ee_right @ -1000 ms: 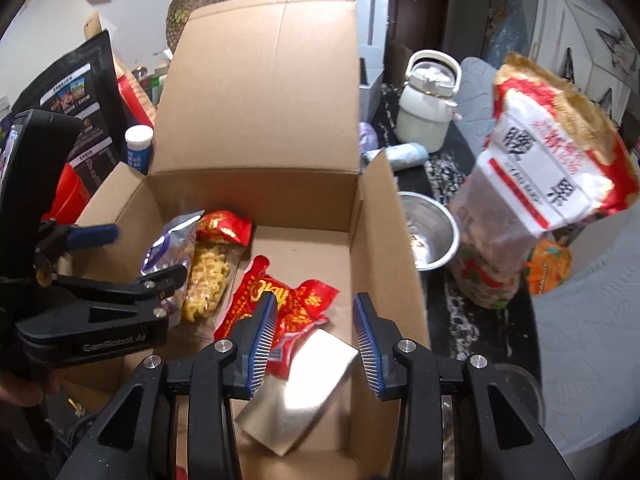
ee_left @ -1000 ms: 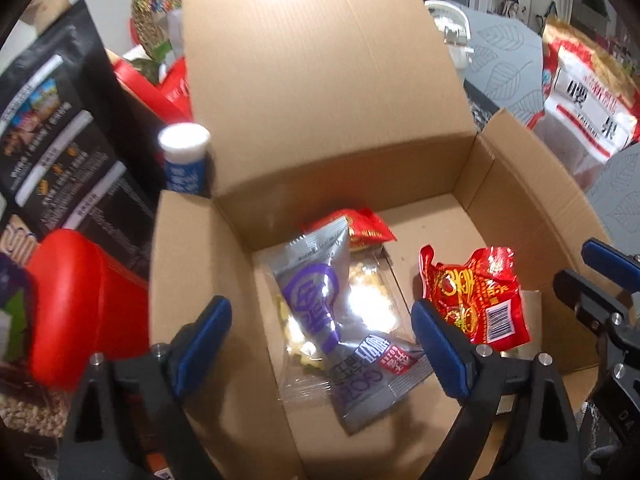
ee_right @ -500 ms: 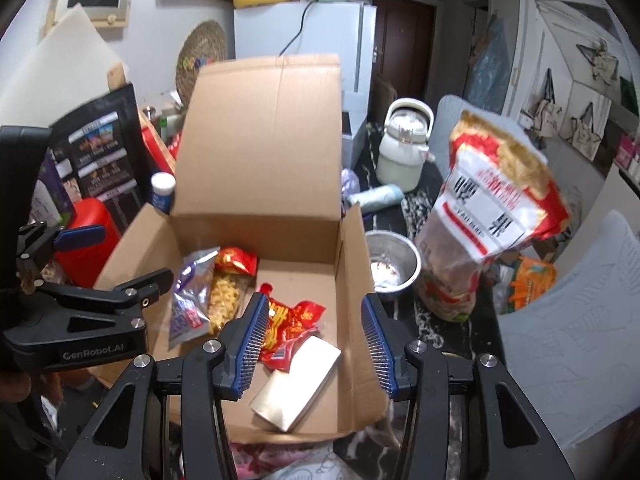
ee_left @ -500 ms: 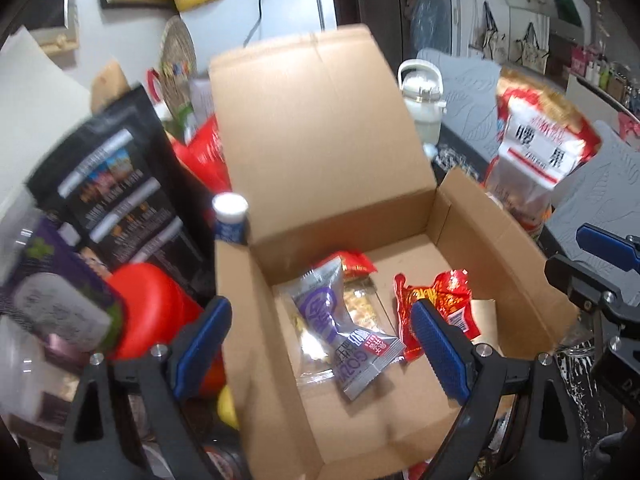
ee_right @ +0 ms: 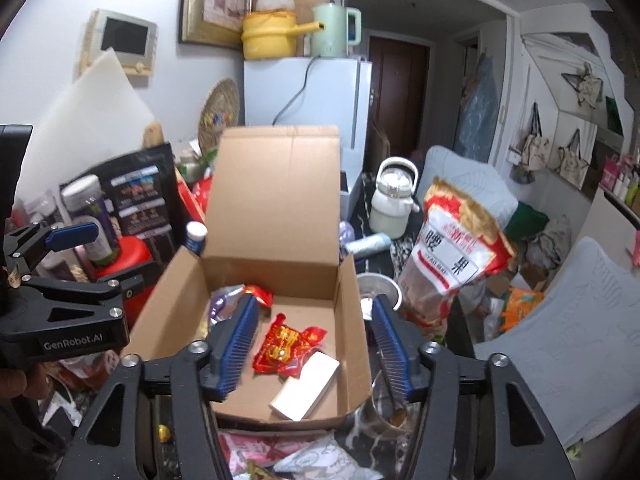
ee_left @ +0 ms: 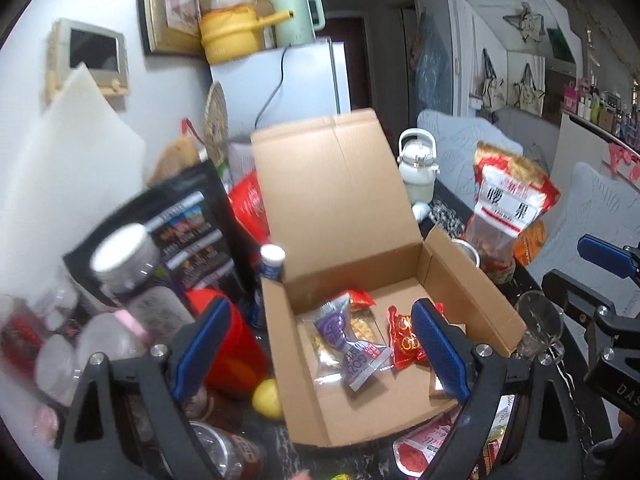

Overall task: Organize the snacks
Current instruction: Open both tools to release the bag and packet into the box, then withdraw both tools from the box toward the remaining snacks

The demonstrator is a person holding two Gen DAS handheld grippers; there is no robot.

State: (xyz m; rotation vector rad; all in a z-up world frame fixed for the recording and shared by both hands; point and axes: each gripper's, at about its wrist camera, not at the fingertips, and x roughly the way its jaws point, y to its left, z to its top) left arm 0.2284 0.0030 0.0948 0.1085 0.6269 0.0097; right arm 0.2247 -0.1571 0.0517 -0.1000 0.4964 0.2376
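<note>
Both of your hand-held grippers are empty: the left hand-held gripper [ee_left: 320,352] has its jaws spread wide at the bottom of its frame, and the right hand-held gripper [ee_right: 316,344] is spread as well, straddling the cardboard box [ee_right: 352,344] from above and in front.

The box sits at centre frame with its lid standing upright behind. Inside lie a purple-and-silver packet [ee_left: 344,340] toward the left wall, a red packet [ee_right: 286,344] in the middle, and a pale flat bar [ee_right: 306,384] near the front right corner.

The step in hand looks like fetching the next snack. Loose wrappers show on the counter [ee_right: 384,264] along the bottom edge of the right view, just in front of the box; the large red-and-white nut bag [ee_right: 452,256] stands at centre right, beside a steel bowl [ee_right: 380,284].

Choose one target and close squarely across its crimped edge or flat body, since these foil packs will likely slip if pinched at a corner. Carry it over the front wall, not the side flaps.

Open floor remains at the back right of the box. Mind the left of frame: jars, a red tub [ee_left: 236,344] and a black pouch [ee_left: 180,232] crowd the box wall, and a glass [ee_left: 540,328] stands near its right corner.
</note>
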